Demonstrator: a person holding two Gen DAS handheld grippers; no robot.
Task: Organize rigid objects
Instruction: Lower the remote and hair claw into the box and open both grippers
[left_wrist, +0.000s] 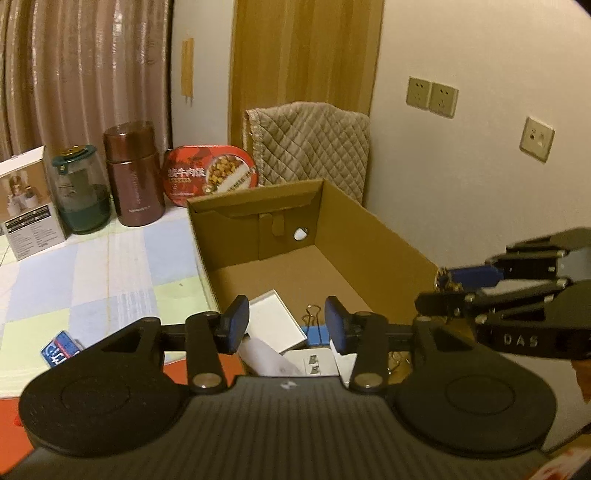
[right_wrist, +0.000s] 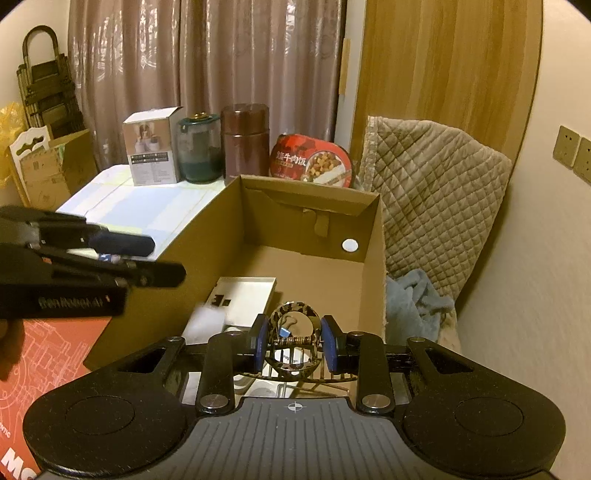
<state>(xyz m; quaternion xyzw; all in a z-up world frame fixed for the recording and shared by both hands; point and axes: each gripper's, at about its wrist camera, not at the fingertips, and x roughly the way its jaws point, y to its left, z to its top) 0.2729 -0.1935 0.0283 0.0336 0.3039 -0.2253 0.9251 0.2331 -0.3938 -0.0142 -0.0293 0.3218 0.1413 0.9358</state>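
Clamped between my right hand-held gripper's blue pads, a mottled tortoiseshell hair claw hangs over the corrugated cardboard box, while my left hand-held gripper gapes empty.

The left tool tilts downward with its blue pads parted and nothing pressed between them. The right tool also tilts downward, level beside the left, its pads clamped tight on a mottled hair clip.

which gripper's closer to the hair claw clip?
Right. The right gripper has its jaws shut on the hair claw clip; the left gripper hovers beside it, empty, over the cardboard box.
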